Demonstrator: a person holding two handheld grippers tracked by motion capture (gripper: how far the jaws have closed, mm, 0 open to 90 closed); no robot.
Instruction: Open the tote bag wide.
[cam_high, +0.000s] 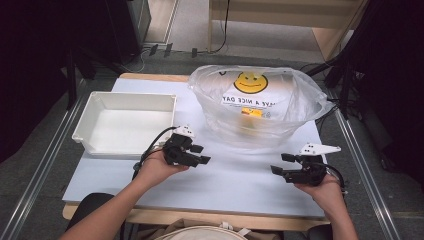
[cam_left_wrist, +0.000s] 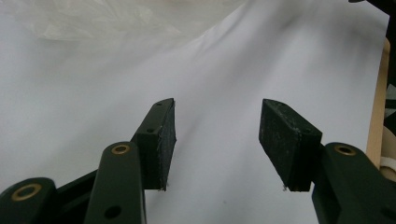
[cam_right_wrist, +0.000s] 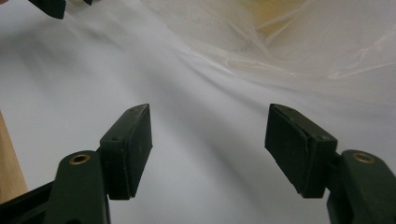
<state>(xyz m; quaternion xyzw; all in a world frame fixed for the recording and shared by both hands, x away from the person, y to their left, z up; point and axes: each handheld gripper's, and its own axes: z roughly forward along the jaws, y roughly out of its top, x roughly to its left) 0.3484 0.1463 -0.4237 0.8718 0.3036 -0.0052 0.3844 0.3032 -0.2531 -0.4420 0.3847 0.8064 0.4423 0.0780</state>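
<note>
We hover both empty, open-jawed tools, left gripper (cam_high: 202, 154) and right gripper (cam_high: 281, 163), before the smiley plastic bag (cam_high: 257, 102) at twelve o'clock; next, probably, we reach for its rim.

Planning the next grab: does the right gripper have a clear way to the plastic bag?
Probably yes. The right gripper is open and empty, and only bare table lies between it and the plastic bag.

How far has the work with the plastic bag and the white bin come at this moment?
Nothing looks done: the white bin holds nothing, and something yellow sits inside the plastic bag. Nothing is in hand: the left gripper and right gripper are open above the table. All handling remains.
</note>
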